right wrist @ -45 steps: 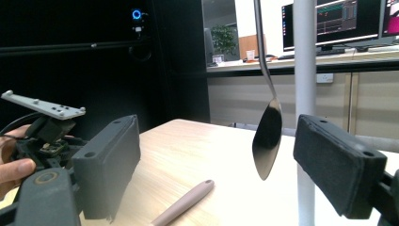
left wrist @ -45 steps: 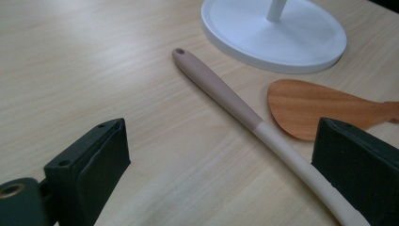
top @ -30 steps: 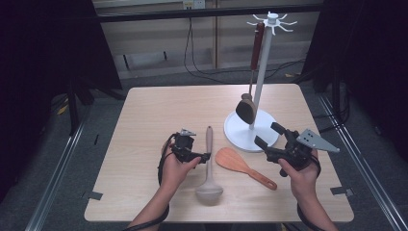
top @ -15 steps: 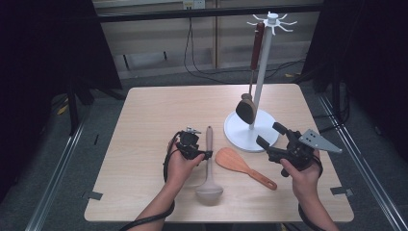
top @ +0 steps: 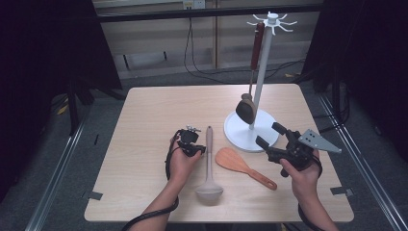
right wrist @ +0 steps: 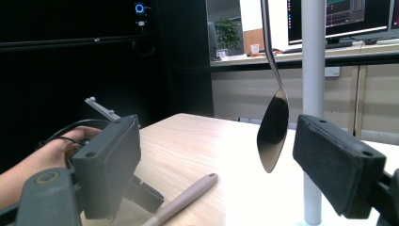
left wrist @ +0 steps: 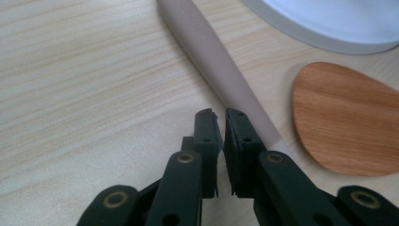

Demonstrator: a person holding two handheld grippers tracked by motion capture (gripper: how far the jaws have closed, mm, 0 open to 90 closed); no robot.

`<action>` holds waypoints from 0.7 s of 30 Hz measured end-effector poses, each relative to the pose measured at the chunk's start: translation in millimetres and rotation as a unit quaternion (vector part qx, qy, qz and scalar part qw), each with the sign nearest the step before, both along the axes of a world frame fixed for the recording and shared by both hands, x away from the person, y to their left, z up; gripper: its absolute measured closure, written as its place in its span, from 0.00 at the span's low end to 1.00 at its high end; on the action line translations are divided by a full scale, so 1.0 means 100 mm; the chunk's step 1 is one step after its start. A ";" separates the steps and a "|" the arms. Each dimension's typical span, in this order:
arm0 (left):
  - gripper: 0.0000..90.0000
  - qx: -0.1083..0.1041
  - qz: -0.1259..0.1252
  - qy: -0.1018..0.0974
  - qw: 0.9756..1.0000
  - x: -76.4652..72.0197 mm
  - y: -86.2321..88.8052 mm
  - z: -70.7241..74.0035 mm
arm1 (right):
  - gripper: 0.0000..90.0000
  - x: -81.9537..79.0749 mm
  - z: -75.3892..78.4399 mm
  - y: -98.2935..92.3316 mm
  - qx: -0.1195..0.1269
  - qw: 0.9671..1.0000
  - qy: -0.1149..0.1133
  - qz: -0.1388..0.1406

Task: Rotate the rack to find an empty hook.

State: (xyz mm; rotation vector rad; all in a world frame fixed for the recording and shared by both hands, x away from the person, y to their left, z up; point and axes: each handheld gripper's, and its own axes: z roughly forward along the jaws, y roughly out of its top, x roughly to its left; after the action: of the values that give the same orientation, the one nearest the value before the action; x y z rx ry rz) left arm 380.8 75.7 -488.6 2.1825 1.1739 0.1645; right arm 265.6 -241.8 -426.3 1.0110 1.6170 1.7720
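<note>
Landmark: white stand [top: 251,131], round base on the table [top: 159,110], pole upright.
Left gripper [top: 198,150]: sits left of the stand base, tip at the handle of the beige ladle [top: 209,161]. Its jaws have just been closing and now stand almost together.
Left gripper view: own jaws near touching, only a slit between the pads; nothing between them. The ladle [left wrist: 221,70] handle runs just beside and partly under the right jaw. Whether the pad touches it, I cannot tell.
Ladle: lies flat on the table, left of the stand base, bowl toward the person, handle end pointing away.
Wooden spatula [top: 243,167]: lies flat just in front of the stand base, right of the ladle; blade [left wrist: 348,117] close beside the ladle handle, apart from it.
Right gripper [top: 269,136]: near the stand base's front right edge, jaws spread wide, empty.
Right gripper view: dark spoon [right wrist: 273,125] hangs beside the pole [right wrist: 313,94], clear of the table; the ladle handle end [right wrist: 188,197] and the left hand [right wrist: 42,157] lie beyond.
High view: the spoon [top: 246,109] hangs from the stand's top hooks, bowl low over the base.
Containers: cannot tell of anything in the ladle bowl.
</note>
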 end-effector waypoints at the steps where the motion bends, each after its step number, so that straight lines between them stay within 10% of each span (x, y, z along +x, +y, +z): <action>1: 0.94 -0.006 0.006 0.004 1.000 0.01 -0.02 -0.02 | 0.17 0.00 0.00 0.00 0.001 1.000 0.003 0.000; 21: 0.95 -0.038 0.004 0.015 0.999 0.15 -0.05 -0.05 | 0.17 0.00 0.01 0.01 0.003 1.000 -0.002 0.003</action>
State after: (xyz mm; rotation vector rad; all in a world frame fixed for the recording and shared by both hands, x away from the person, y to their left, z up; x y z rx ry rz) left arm 396.1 70.4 -494.0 2.1220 1.1864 0.0885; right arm 265.8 -240.7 -425.7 1.0057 1.6162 1.7826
